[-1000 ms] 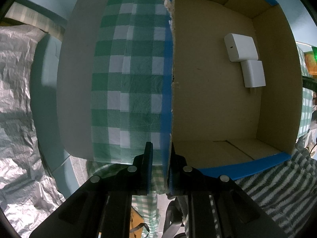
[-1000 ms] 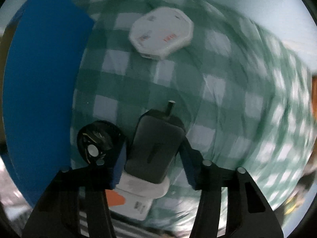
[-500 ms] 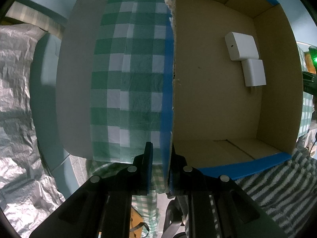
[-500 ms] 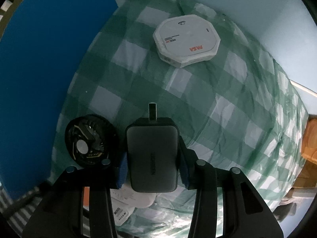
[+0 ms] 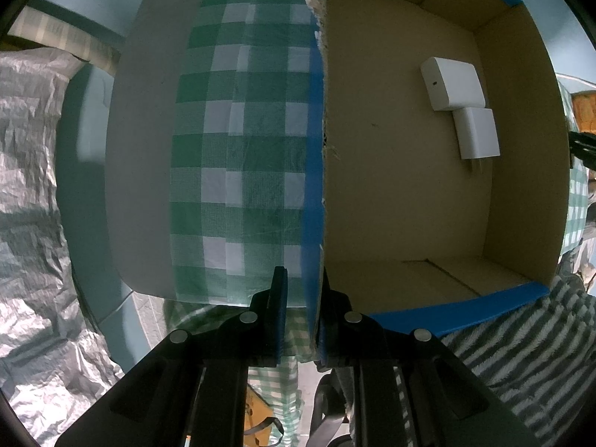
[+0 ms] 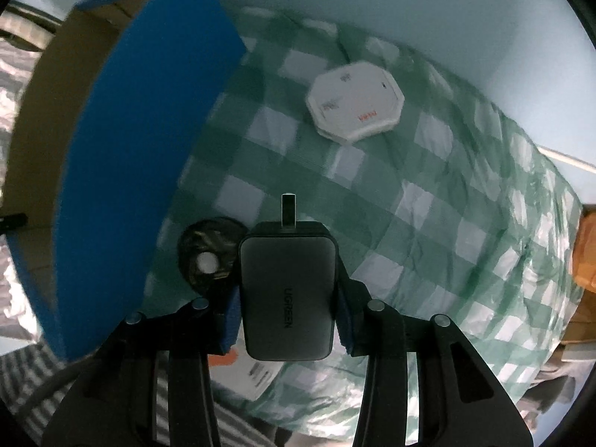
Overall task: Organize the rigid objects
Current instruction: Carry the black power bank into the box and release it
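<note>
My left gripper (image 5: 302,309) is shut on the near wall of an open cardboard box (image 5: 391,193) with blue-taped rims; the box also shows in the right wrist view (image 6: 123,141). Two white adapters (image 5: 452,82) (image 5: 478,132) lie on its floor at the far right. My right gripper (image 6: 285,298) is shut on a dark grey UGREEN charger (image 6: 287,298), prongs pointing forward, held above the green checked cloth (image 6: 428,223). A white octagonal device (image 6: 355,102) lies farther ahead. A black round fan-like part (image 6: 206,257) lies left of the charger.
A white and orange pack (image 6: 249,372) lies under the right gripper. Crinkled silver sheeting (image 5: 33,193) lies left of the box. A striped towel (image 5: 521,342) lies at the box's near side. An orange-brown object (image 6: 585,249) sits at the far right edge.
My right gripper has lifted the charger and swung so the box comes further into view on the left. The left gripper keeps its hold on the box wall.
</note>
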Available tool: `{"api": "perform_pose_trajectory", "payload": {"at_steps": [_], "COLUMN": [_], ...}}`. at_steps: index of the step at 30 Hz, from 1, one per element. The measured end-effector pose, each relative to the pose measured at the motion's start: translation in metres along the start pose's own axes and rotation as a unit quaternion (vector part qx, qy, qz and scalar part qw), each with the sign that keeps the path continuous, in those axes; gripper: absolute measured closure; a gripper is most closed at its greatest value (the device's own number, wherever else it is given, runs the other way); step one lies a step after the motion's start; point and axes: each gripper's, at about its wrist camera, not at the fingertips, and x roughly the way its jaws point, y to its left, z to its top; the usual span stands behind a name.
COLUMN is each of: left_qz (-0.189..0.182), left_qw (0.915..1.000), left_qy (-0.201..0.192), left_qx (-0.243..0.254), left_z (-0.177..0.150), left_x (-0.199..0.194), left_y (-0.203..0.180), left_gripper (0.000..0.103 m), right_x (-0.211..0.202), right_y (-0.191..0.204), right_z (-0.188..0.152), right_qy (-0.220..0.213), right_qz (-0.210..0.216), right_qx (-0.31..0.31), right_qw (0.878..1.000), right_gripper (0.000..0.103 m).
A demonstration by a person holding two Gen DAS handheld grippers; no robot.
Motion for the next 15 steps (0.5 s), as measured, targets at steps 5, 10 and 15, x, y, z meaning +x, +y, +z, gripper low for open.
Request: {"api": "perform_pose_trajectory", "payload": {"at_steps": [5,10,15], "left_qz": [-0.001,-0.001,-0.001], "left_qw": [1.0,1.0,1.0], "left_qy": [-0.001,-0.002,-0.002], "left_qx": [0.001,0.002,0.002], "left_z": [-0.001,-0.001,-0.001], "left_x": [0.0,-0.001,-0.001], "left_y": [0.0,-0.002,-0.002], "left_gripper": [0.088,0.088,0.088], "right_x": [-0.027,-0.058,-0.084], "right_y": [0.009,0.028,0.061], "right_z": [0.005,0.018,0.027], "right_qy": [-0.016,-0.034,-0.051], "right_qz": [0.012,0.017,0.023], "right_qx": [-0.016,-0.036,-0.062], "right_qw": [1.0,0.999,0.996], "right_gripper": [0.062,0.062,0.062]}}
